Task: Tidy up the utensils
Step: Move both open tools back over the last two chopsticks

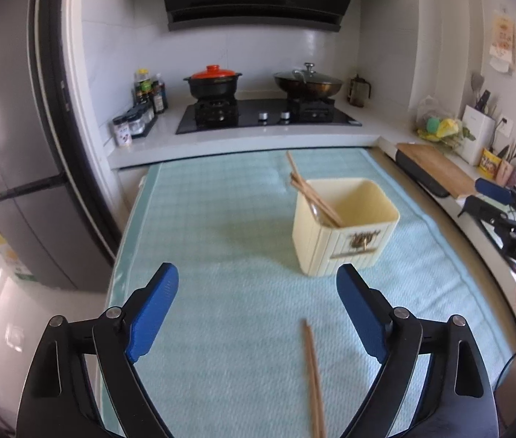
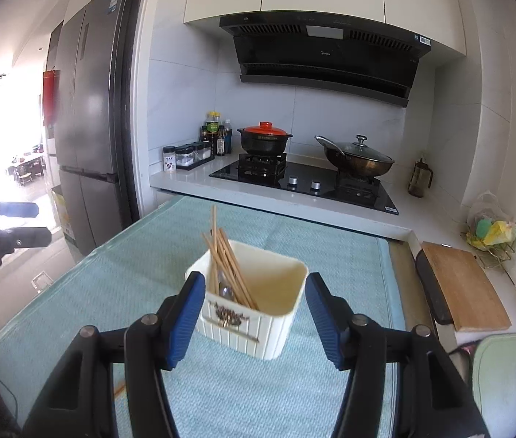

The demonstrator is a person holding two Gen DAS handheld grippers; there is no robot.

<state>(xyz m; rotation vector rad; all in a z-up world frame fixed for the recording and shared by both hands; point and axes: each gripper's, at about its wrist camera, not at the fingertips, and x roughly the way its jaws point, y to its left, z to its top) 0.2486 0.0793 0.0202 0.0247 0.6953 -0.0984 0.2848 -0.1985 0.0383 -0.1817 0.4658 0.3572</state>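
Note:
A cream square utensil holder (image 1: 345, 226) stands on a teal towel (image 1: 221, 241). Several wooden chopsticks (image 2: 228, 266) and a metal spoon (image 2: 227, 290) lean in its left side. A loose pair of chopsticks (image 1: 312, 376) lies on the towel near the front, low between the fingers of my left gripper (image 1: 258, 273), which is wide open and holds nothing. My right gripper (image 2: 254, 281) is open and empty, with the holder (image 2: 254, 299) just beyond its blue fingers. In the left wrist view that gripper sits far off to the holder's right.
Behind the towel is a white counter with a black hob (image 1: 268, 116), a red-lidded clay pot (image 1: 212, 82), a lidded wok (image 1: 309, 82) and condiment bottles (image 1: 148, 95). A wooden cutting board (image 2: 465, 284) lies to the right. A grey fridge (image 1: 13, 146) stands to the left.

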